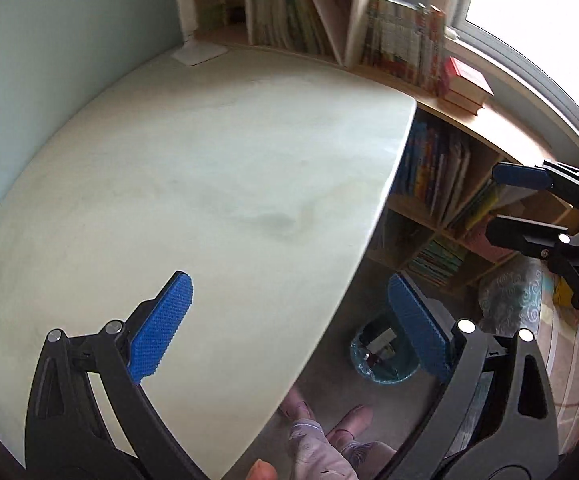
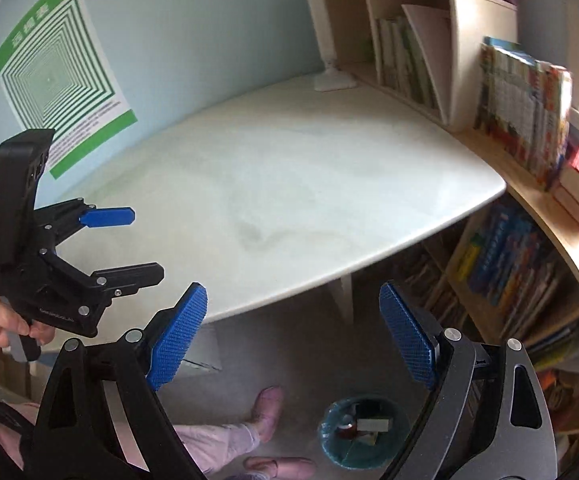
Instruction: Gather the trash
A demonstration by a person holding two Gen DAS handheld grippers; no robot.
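A small bin with a teal liner [image 1: 383, 354] stands on the floor beside the desk and holds several pieces of trash; it also shows in the right wrist view [image 2: 363, 434]. My left gripper [image 1: 289, 324] is open and empty, above the desk's right edge. My right gripper [image 2: 293, 336] is open and empty, over the floor just past the desk's front edge and above the bin. Each gripper shows in the other's view: the right one [image 1: 519, 200] open off the desk's right side, the left one [image 2: 129, 244] open over the desk's left part.
The pale desk top [image 1: 193, 184] bears only a white lamp base [image 1: 199, 53] at the back. Bookshelves [image 1: 445, 184] full of books stand behind and to the right. The person's legs and pink slippers [image 2: 267, 408] are on the floor near the bin.
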